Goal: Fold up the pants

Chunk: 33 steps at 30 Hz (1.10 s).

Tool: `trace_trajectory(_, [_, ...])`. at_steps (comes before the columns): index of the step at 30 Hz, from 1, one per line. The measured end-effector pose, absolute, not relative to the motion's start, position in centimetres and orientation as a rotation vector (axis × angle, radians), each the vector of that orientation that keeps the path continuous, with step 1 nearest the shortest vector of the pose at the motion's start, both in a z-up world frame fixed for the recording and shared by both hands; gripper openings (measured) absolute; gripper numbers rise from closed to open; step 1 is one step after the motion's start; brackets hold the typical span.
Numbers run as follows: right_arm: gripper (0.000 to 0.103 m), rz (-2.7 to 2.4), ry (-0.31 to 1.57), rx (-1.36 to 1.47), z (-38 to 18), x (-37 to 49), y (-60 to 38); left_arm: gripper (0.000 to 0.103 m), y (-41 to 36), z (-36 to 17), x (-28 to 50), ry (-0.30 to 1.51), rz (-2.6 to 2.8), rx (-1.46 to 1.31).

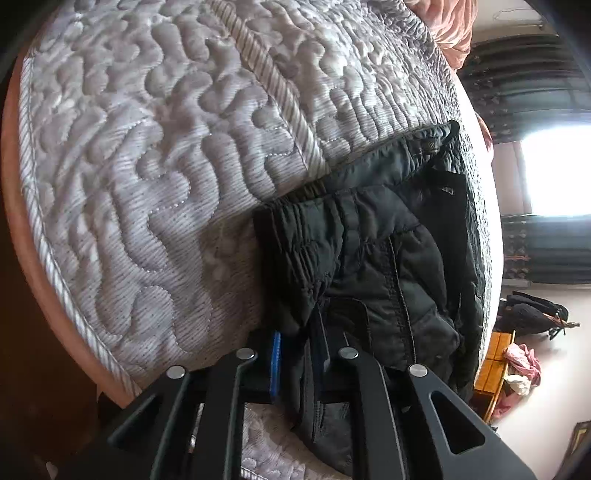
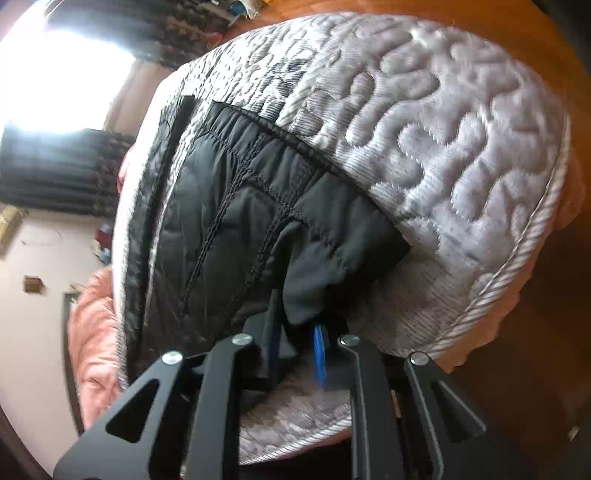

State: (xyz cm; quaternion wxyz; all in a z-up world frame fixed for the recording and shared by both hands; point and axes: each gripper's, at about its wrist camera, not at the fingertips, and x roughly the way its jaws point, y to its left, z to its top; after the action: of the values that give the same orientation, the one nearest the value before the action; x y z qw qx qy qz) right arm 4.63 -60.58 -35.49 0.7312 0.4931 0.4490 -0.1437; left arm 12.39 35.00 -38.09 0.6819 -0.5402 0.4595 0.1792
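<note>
Black padded pants (image 1: 388, 240) lie on a grey quilted mattress (image 1: 147, 166), the elastic waistband toward the mattress middle. My left gripper (image 1: 299, 354) is shut on a fold of the pants just below the waistband, with fabric bunched between the fingers beside a blue pad. The right wrist view shows the same pants (image 2: 229, 221) with stitched seams, on the mattress (image 2: 443, 147). My right gripper (image 2: 297, 350) is shut on a corner of that fabric, which hangs down between its fingers. Its blue pad shows at the right of the cloth.
A pink blanket (image 1: 450, 29) is heaped at the mattress's far end and also shows beside the bed (image 2: 96, 332). A dark bag (image 1: 532, 314) and an orange crate (image 1: 498, 358) with clothes sit on the floor. Dark curtains flank a bright window (image 1: 554, 170).
</note>
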Motion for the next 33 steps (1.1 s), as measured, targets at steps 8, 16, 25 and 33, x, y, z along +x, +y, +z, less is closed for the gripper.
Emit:
trace_trajectory(8, [0.059, -0.329, 0.979, 0.734, -27.8, 6.9, -56.4, 0.069, 35.6, -31.1, 11.0, 1.019, 0.418, -0.888])
trace_trajectory(16, [0.048, -0.302, 1.180, 0.770, -34.1, 11.5, -56.6, 0.099, 37.0, -24.9, 22.0, 0.929, 0.191, -0.687])
trace_trajectory(25, [0.075, -0.151, 1.088, 0.809, -27.5, 17.0, -58.5, 0.099, 41.0, -28.3, 37.7, 1.050, 0.007, -0.680])
trace_trajectory(33, [0.078, -0.059, 1.114, 0.747, -27.0, 29.0, -57.3, 0.081, 41.4, -34.3, 44.1, 1.182, -0.100, -0.654])
